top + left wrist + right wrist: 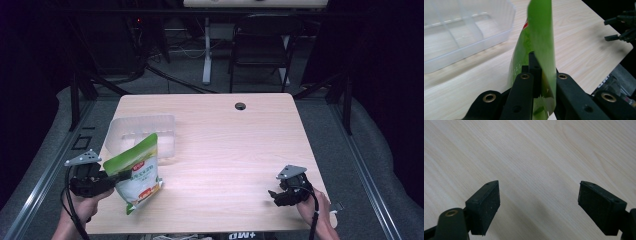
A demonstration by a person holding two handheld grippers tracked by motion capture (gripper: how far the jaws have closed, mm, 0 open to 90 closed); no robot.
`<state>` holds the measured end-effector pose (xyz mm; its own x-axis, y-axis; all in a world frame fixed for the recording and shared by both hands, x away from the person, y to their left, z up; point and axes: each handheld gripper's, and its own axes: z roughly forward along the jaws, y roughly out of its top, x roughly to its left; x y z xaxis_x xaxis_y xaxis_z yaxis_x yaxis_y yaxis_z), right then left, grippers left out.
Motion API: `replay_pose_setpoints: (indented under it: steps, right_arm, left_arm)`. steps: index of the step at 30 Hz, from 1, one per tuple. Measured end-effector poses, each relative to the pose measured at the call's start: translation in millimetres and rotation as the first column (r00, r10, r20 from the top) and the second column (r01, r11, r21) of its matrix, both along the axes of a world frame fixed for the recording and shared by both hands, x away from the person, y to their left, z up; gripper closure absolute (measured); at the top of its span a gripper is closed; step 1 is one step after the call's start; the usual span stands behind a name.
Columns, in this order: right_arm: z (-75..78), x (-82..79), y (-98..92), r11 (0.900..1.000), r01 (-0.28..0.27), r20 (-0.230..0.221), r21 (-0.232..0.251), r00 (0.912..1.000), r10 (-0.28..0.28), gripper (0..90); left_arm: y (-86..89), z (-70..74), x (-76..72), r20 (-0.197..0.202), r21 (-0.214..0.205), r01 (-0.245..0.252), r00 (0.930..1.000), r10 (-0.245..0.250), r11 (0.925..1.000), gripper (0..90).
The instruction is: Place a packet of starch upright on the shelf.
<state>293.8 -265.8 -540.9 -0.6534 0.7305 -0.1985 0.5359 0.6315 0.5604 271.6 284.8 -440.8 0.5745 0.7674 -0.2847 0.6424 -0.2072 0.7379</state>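
Gripping the green pouch (136,172) just beside the tray (120,129), left fingers (536,72) clenched; right fingers (486,205) spread over bare table (235,150)

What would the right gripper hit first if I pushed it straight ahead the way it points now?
Most likely the bare wooden table. The right gripper has its jaws wide open with nothing between them, angled down at the tabletop. The green bag, clamped in the left gripper, sits far off to the side.

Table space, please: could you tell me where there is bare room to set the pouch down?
Bare wood runs between the clear bin and the right gripper. It is crowded at the left, by the bin, pouch and left gripper.
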Motion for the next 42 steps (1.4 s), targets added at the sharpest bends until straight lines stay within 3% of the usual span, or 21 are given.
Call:
replay_pose_setpoints:
  steps: [10,23,27,36,41,42]
  right_arm:
    - [0.0,0.2,0.1,1.0,0.001,-0.001,0.0,1.0,-0.001,17.0]
    - [0.4,0.3,0.1,1.0,0.004,0.001,0.001,1.0,-0.004,17.0]
    - [0.4,0.4,0.2,1.0,0.004,0.001,0.003,1.0,-0.004,17.0]
    - [1.0,0.4,0.0,1.0,0.004,0.005,0.004,1.0,-0.004,17.0]
    - [0.6,0.7,0.2,1.0,0.006,0.006,0.006,1.0,-0.006,16.9]
    - [0.5,0.6,0.4,0.9999,0.007,0.008,0.01,0.9999,-0.007,17.0]
  left_arm:
    - [20.2,6.5,-1.3,0.028,-0.014,-0.053,0.9982,0.053,0.9985,89.5]
    - [45.6,18.1,0.6,0.06,-0.036,-0.13,0.9894,0.132,0.9908,89.5]
    - [51.9,24.4,2.1,0.075,-0.041,-0.152,0.9851,0.155,0.9876,89.5]
    - [65.1,39.7,10.2,0.133,-0.081,-0.213,0.9658,0.222,0.9737,89.4]
    - [67.8,47.4,15.5,0.15,-0.082,-0.227,0.9598,0.237,0.9705,89.3]
    - [68.2,49.5,17.5,0.16,-0.077,-0.24,0.9552,0.249,0.9678,89.3]
